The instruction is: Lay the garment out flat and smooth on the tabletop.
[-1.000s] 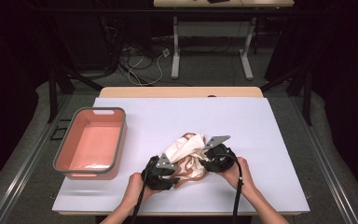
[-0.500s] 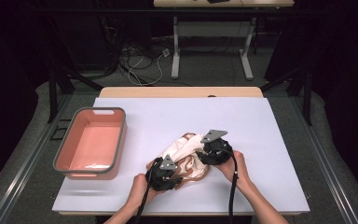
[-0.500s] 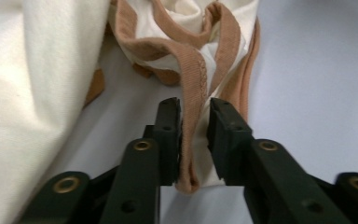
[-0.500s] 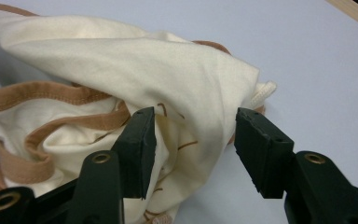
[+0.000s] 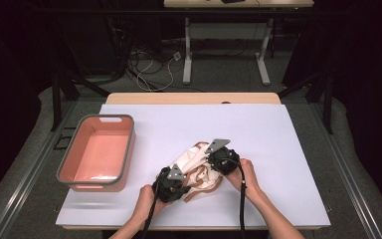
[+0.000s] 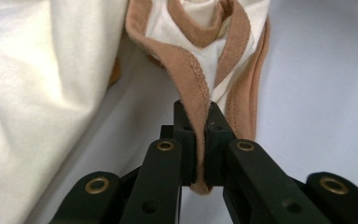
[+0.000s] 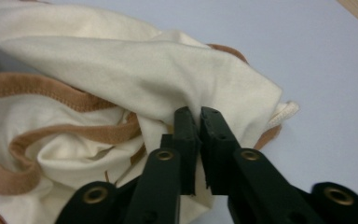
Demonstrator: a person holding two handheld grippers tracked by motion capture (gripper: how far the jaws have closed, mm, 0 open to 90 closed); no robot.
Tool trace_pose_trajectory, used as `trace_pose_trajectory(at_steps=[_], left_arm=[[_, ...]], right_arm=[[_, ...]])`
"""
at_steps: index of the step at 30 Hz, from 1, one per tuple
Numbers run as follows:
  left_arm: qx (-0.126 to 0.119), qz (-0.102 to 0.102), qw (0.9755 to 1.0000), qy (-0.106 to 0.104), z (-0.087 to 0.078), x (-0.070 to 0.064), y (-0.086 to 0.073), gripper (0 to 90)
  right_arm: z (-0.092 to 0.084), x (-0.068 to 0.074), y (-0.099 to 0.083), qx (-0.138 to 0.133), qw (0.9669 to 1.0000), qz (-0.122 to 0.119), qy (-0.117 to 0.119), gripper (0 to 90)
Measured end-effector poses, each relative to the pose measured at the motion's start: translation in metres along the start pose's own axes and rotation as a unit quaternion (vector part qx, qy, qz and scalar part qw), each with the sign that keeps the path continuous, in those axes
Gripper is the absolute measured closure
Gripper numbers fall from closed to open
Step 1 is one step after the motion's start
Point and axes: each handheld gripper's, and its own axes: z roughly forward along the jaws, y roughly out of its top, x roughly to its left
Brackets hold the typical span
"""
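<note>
Garment: I see a crumpled cream garment with tan trim lying on the white table, near my edge and a little right of centre, well apart from the pink tub on the left.

Left gripper: my left gripper has just been closing and now pinches a strip of the tan trim; the band runs straight down between the jaws and pokes out below them.

Right gripper: my right gripper has just been closing too, and its jaws are nipped onto a fold of the cream cloth at the garment's far right end.

Long axis: from above, the bundle runs diagonally, from near-left at the left gripper up to far-right at the right gripper.

Which way it lies: the cloth sits between my two hands, ahead and to the right of the left one, to the left of the right one.

Nearer hand: neither, I judge; both are already at it, one at each end.

Next move, my guess: drawing the hands apart along that diagonal should spread it out; the bunched middle may drag.
</note>
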Motion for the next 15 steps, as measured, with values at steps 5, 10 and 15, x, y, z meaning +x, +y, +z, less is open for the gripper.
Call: trace_pose_trajectory(at_steps=[5, 10, 15], left_arm=[[-0.003, -0.006, 0.9999, 0.010, -0.006, 0.007, -0.002, 86.7], [-0.004, -0.020, 0.9996, 0.019, -0.013, 0.018, -0.006, 86.7], [-0.002, -0.035, 0.9992, 0.020, -0.014, 0.027, -0.009, 86.5]], right_arm=[[-0.012, -0.002, -0.004, -0.001, 0.9998, 0.018, -0.003, 89.3], [-0.028, -0.004, -0.010, 0.002, 0.9994, 0.034, -0.006, 89.3], [-0.040, -0.006, -0.016, 0.026, 0.9990, 0.037, 0.001, 89.1]])
